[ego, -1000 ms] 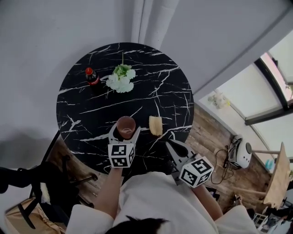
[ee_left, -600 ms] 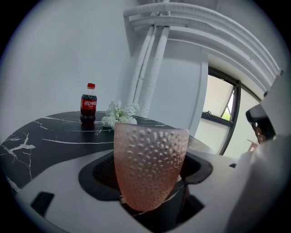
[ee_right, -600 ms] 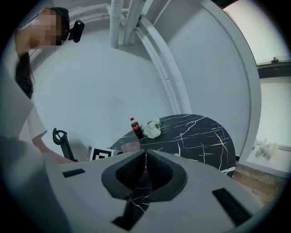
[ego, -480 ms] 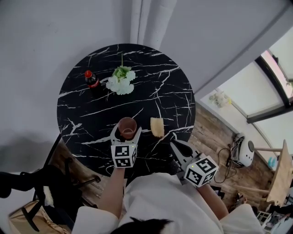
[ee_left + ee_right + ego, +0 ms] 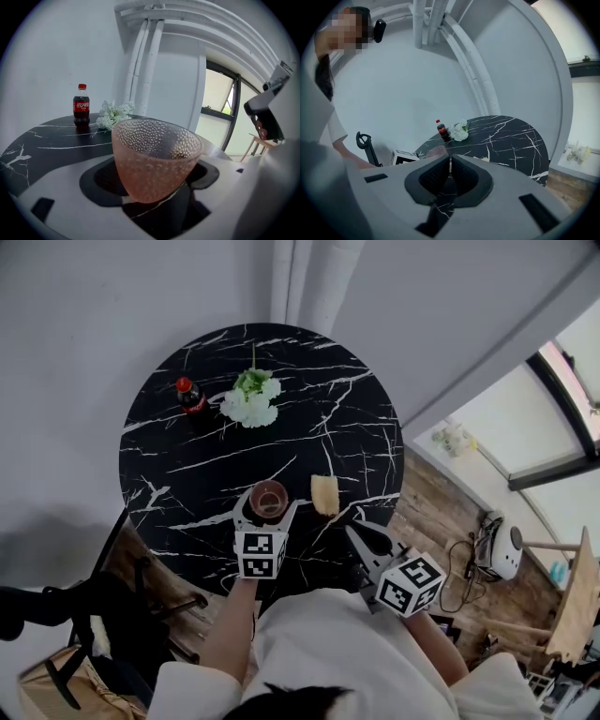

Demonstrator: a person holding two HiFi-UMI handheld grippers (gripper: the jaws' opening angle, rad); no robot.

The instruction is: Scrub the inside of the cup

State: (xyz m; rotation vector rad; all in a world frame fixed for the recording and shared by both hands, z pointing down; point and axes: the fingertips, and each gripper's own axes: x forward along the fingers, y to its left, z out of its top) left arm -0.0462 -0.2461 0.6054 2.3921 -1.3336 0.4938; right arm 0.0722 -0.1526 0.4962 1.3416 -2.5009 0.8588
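Note:
A pink dimpled cup (image 5: 269,500) stands upright near the front of the round black marble table (image 5: 187,474). My left gripper (image 5: 268,505) is shut on it, one pad on each side. In the left gripper view the cup (image 5: 154,157) fills the space between the jaws of the left gripper (image 5: 154,176), and its inside looks empty. A yellow sponge (image 5: 325,495) lies on the table just right of the cup. My right gripper (image 5: 364,534) hangs at the table's front right edge, shut with nothing in it. In the right gripper view its (image 5: 450,161) pads meet.
A cola bottle (image 5: 190,397) and a bunch of white flowers (image 5: 249,401) stand at the far left of the table. A dark chair (image 5: 112,606) is at the left below the table. Wooden floor with a small white appliance (image 5: 497,549) and cables lies to the right.
The left gripper and the cup have shifted slightly to the right, toward the sponge. The right gripper has stayed shut near the table's edge.

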